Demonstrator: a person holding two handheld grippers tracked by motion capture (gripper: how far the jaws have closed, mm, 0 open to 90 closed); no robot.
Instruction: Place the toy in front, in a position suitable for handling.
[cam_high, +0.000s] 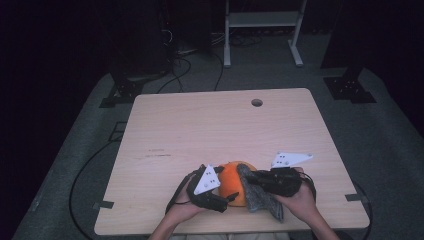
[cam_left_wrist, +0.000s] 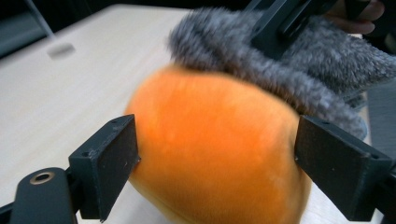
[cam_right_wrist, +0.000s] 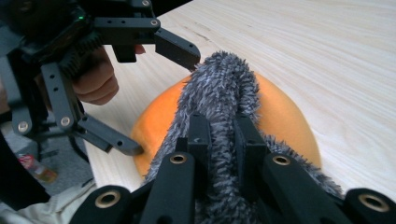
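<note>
Jaws pinching grey cloth (cam_right_wrist: 224, 93) close-up

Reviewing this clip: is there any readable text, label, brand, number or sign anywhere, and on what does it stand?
No readable text anywhere.
Table: faint dark marks on the wood at left of centre, too small to read as writing.
Grey plates on the left gripper and the right gripper: black dots, no letters.
Orange ball and grey fuzzy cloth: no label or print.
</note>
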